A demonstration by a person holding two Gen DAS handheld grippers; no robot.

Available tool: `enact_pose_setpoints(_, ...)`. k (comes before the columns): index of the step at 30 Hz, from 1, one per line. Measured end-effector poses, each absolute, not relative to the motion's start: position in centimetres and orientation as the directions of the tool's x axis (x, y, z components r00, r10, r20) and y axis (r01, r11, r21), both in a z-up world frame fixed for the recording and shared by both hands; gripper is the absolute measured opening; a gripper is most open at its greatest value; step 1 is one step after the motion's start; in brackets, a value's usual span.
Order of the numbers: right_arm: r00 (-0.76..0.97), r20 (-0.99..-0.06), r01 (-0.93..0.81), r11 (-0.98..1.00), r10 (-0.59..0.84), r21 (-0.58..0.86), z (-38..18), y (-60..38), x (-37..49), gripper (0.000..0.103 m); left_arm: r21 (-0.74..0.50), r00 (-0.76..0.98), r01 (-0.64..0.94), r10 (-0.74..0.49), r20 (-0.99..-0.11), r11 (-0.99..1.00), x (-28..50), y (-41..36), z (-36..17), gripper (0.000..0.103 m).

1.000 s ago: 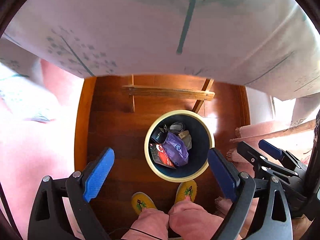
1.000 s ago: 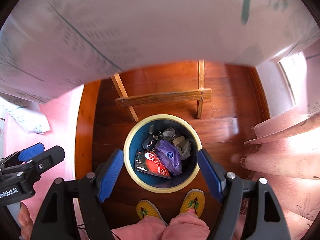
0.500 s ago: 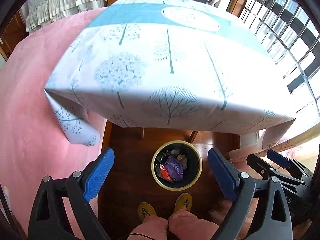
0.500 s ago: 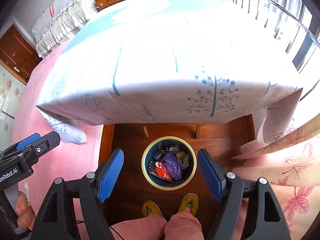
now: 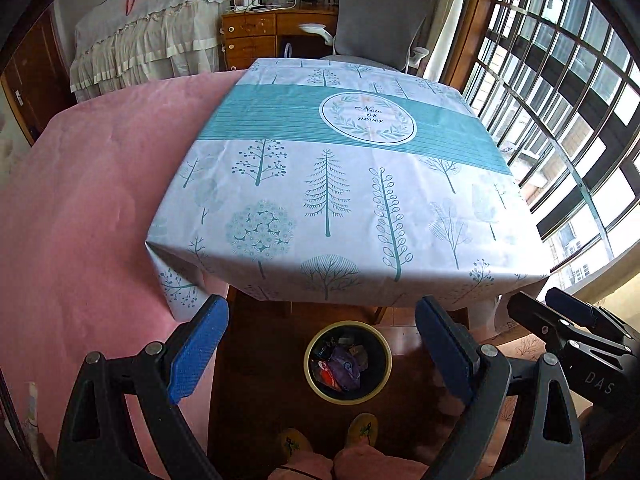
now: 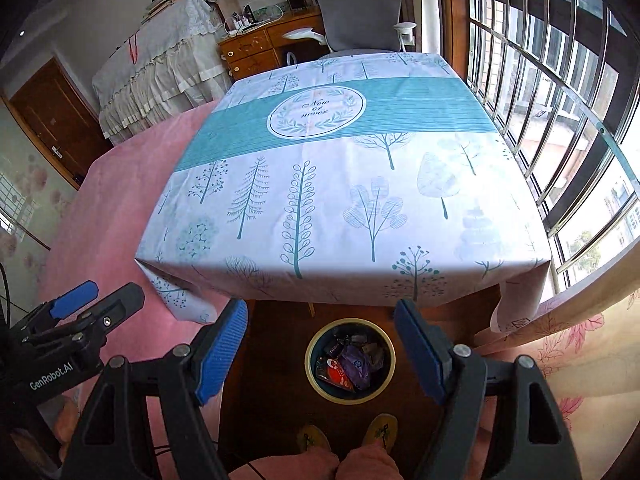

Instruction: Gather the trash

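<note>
A round bin [image 5: 347, 394] with a cream rim and dark blue inside stands on the wooden floor in front of the table; it also shows in the right wrist view [image 6: 351, 396]. It holds several wrappers, among them a purple one [image 5: 345, 367] and a red one [image 6: 335, 372]. My left gripper [image 5: 320, 354] is open and empty, high above the bin. My right gripper [image 6: 320, 350] is open and empty, also high above it. The right gripper shows at the right of the left wrist view [image 5: 576, 332]; the left gripper shows at the left of the right wrist view [image 6: 76, 320].
A table under a white and teal tree-print cloth [image 5: 344, 184] fills the middle. A pink carpet [image 5: 80, 200] lies to the left, a barred window [image 5: 560, 80] to the right. A grey chair [image 5: 376, 24] and a wooden desk [image 5: 260, 36] stand behind. Yellow slippers [image 5: 362, 428] are below.
Both grippers have risen from low over the bin to above table height, so the whole tabletop and the room now show. Both stay open and empty.
</note>
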State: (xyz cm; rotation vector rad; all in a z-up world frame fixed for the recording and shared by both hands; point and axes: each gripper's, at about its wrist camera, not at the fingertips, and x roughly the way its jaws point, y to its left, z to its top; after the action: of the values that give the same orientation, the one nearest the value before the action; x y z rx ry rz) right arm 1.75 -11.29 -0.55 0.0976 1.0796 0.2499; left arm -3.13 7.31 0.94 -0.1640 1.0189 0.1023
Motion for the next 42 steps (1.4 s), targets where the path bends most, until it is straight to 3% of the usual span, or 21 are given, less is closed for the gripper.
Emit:
enact_pose_setpoints(10,0.511,-0.834,-0.163,0.976,0.208,0.144,2.0,-11.1,1.4,0.077,-0.056,0.549,-0.169,0.047,-0.834,0.984,-3.9,5.3,2.0,0.093)
enact_pose_setpoints(42,0.505,-0.835,-0.253,0.962,0.220,0.101,2.2,-9.5,1.0,0.077,-0.037,0.576,-0.235,0.109,-0.810,0.971,-3.9,4.7,2.7,0.093)
